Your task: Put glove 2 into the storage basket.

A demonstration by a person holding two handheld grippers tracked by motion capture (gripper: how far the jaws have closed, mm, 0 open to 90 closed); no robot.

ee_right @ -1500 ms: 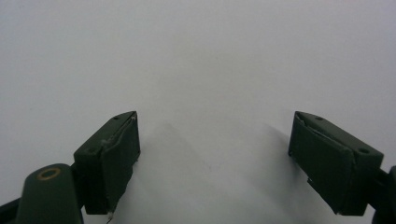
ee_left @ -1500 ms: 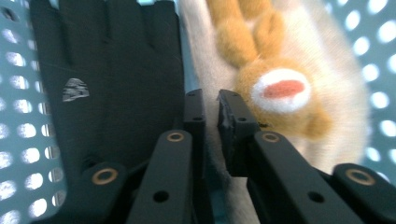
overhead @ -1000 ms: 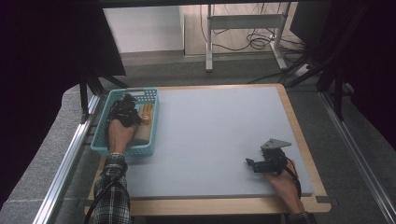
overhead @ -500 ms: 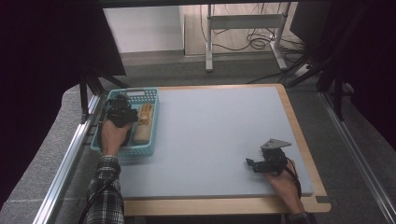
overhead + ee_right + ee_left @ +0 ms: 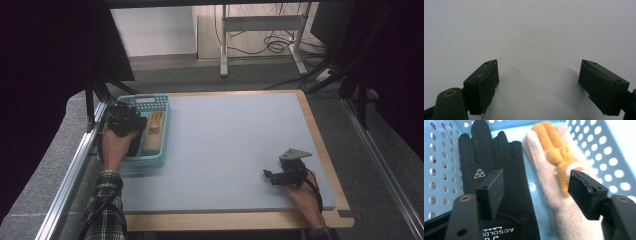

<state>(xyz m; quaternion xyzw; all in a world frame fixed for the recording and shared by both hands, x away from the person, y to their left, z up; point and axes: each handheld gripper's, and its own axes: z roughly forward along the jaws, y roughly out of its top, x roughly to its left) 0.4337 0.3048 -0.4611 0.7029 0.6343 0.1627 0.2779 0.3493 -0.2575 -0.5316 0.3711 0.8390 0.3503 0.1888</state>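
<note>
My left gripper point(image 5: 536, 195) hangs over the basket point(image 5: 162, 127), jaws just opening, nothing clamped; black glove point(image 5: 496, 170) and cream glove point(image 5: 551, 182) lie inside, side by side; right gripper point(image 5: 539, 85) gapes empty above the mat point(image 5: 235, 140).

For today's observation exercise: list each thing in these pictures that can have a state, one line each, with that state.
Left hand-held gripper: jaws just been opening, nothing between them, over the basket.
Right hand-held gripper: open, empty, above the grey table mat.
Black glove: lying flat in the basket.
Cream and orange glove: lying flat beside it.
Blue basket: upright, holding both gloves.
</note>
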